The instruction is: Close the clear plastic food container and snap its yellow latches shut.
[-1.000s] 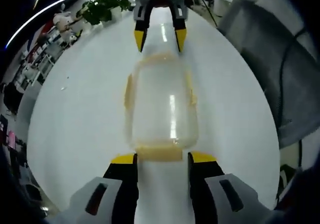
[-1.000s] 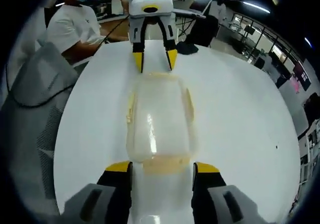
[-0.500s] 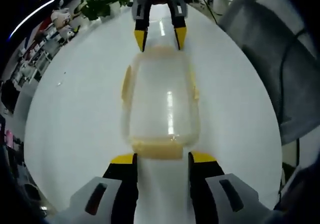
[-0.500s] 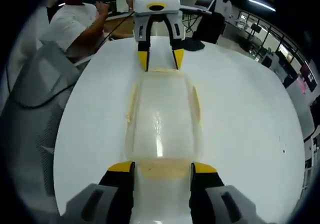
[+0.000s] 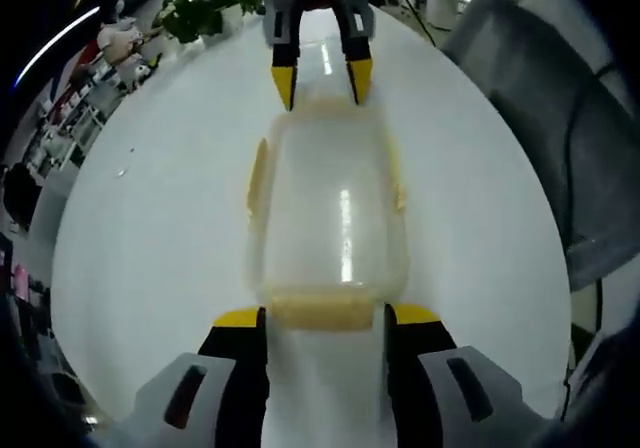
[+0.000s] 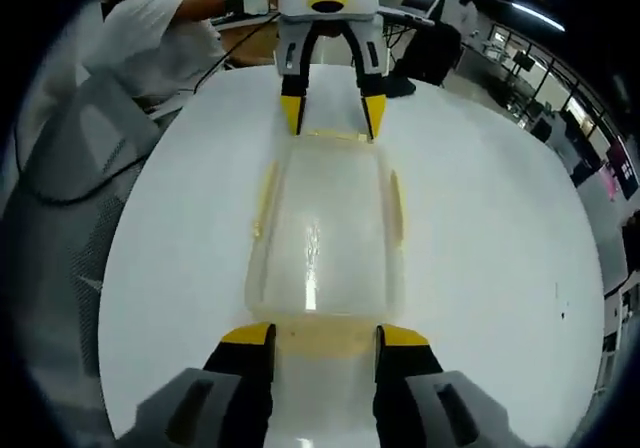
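Left gripper view: the box lies in the middle of the white table, lid on, long axis from 6 to 12 o'clock. Compared with one second ago it looks a little nearer and larger, so this camera has come closer. The left gripper has its jaws open, one on each side of the near yellow latch; whether the tips touch it I cannot tell. It holds nothing. At 12 o'clock the right gripper stands at the far end, jaws open, tips close to the far latch. Side latches show at 9 and 3 o'clock. The box looks empty.

Right gripper view: the same box from the other end. The right gripper has open jaws beside the near latch. At 12 o'clock the left gripper now sits closer to the box end than half a second ago.

In my judgement, both grippers are closing in on the end latches, which are not yet clearly snapped.
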Available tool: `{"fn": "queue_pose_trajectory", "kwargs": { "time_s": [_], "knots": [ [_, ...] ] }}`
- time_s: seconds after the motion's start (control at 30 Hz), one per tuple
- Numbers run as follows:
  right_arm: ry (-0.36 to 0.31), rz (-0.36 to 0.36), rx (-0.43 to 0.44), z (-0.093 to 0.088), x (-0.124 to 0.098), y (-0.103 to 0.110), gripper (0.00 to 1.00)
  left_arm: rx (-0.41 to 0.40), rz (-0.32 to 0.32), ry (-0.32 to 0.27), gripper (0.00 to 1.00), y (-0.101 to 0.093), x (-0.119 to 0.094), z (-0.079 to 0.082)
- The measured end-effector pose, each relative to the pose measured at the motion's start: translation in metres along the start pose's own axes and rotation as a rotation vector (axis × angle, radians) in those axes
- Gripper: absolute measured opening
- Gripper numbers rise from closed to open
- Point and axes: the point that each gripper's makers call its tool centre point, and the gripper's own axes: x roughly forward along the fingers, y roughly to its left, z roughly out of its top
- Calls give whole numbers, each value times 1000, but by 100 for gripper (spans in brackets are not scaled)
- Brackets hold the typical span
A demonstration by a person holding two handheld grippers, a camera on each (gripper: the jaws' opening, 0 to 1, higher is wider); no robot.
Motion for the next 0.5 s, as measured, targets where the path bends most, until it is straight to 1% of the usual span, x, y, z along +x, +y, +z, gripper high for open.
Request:
{"fn": "queue_pose_trajectory", "kwargs": {
  "time_s": [0.07, 0.1, 0.13, 0.17, 0.2, 0.23, 0.27, 0.37, 0.5],
  "knots": [
    [6, -1, 2, 0, 0, -1, 38, -14, -5, 5, 42, 1, 0, 0],
    [18, -11, 7, -3, 0, -3, 39, -34, -12, 5, 42, 2, 1, -1],
    [25, -12, 12, -5, 1, -4, 40, -34, -15, 5, 39, 1, 1, -1],
    [38, 5, 29, -10, 2, -1, 40, -32, -35, 5, 38, -3, 2, 0],
    [34, 12, 32, -10, 4, -1, 39, -33, -42, 0, 38, -5, 3, 2],
    [33, 43, 18, -12, 5, 5, 38, -26, -45, 0, 38, -6, 4, 3],
    [37, 32, 25, -13, 5, 4, 38, -27, -49, 3, 38, -6, 5, 3],
    [25, 43, 35, -12, 5, 5, 38, -47, -56, 12, 39, -6, 5, 2],
    [41, 45, 30, -11, 7, 5, 37, -70, -68, 32, 39, -6, 6, 2]
  ]
}}
